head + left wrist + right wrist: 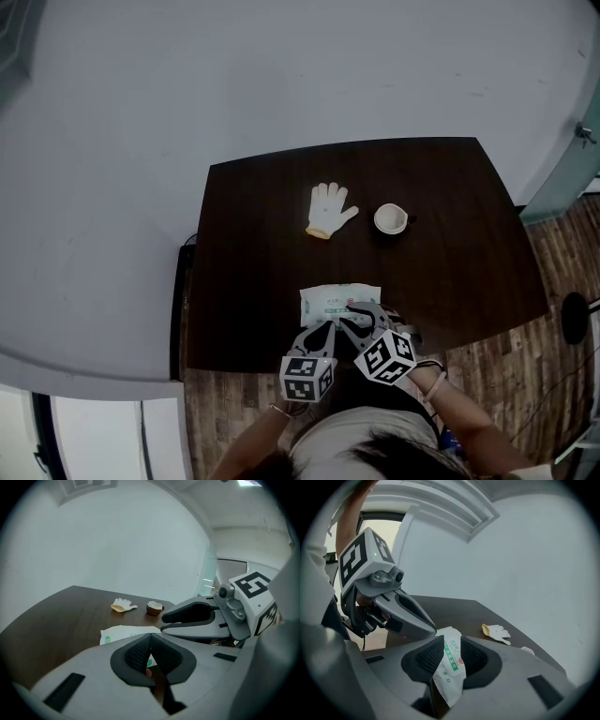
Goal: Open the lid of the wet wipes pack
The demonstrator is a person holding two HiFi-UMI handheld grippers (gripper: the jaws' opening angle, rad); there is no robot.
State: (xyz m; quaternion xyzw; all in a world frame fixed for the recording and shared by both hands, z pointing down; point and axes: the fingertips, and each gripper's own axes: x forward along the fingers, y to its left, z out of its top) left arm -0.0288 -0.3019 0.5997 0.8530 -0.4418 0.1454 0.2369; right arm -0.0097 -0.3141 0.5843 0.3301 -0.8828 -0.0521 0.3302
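On the dark brown table [253,234] the wet wipes pack [330,298] lies flat near the edge closest to the person, white with green print on top. Both grippers meet at its near side, just beside each other.

The right gripper [451,645] has its two pads closed on a part of the pack, and in the right gripper view the white wrapper with green marks stands up between the pads and hangs down below them. The left gripper [149,638] has its jaws brought together so that the tips touch. The pack lies directly behind them, and a small bit of white and green shows through the gap under the tips (I cannot tell if something thin is pinched there).

Farther on the table, well apart from the pack, there is a white glove [330,208] with a yellow cuff, lying flat. Near it to the right stands a small cup [390,219], brown outside and white inside. Whether the cup holds anything I cannot tell.
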